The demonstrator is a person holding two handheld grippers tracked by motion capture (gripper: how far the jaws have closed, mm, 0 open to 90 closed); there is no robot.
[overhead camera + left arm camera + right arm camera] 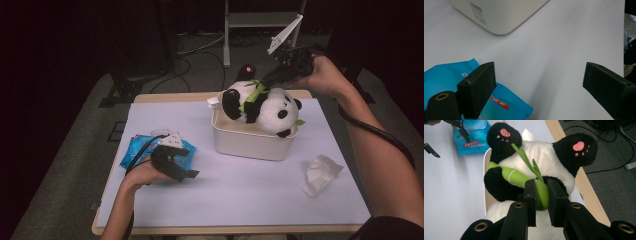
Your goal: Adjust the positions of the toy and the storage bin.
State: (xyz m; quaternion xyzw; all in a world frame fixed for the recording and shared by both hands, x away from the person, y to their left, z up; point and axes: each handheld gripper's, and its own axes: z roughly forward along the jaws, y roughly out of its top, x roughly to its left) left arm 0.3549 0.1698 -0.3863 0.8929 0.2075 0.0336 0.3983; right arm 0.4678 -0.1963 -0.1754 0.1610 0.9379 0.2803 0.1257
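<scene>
your left gripper (172,162) rests low at the near left of the surface (235,185), its jaws spread wide with nothing between them, one of them just over the blue wipes pack (134,150). a crumpled tissue (321,173) lies at the near right. farther off, the cream bin (247,137) sits right of centre, and the panda plush (260,107) lies on its back across the rim, pink-soled feet pointing up and away. your right gripper (541,195) comes in from the far right, its jaws pinched onto the green bamboo stalk (524,178) that the panda hugs. this looks like the placing step: the toy is over the bin but not yet down in it. next, lower it until the body settles inside, then ease the jaws apart. the surface is a pale sheet on a wooden table (170,97); beyond it the room is dark, with cables (200,47) on a grey floor (65,165).
</scene>
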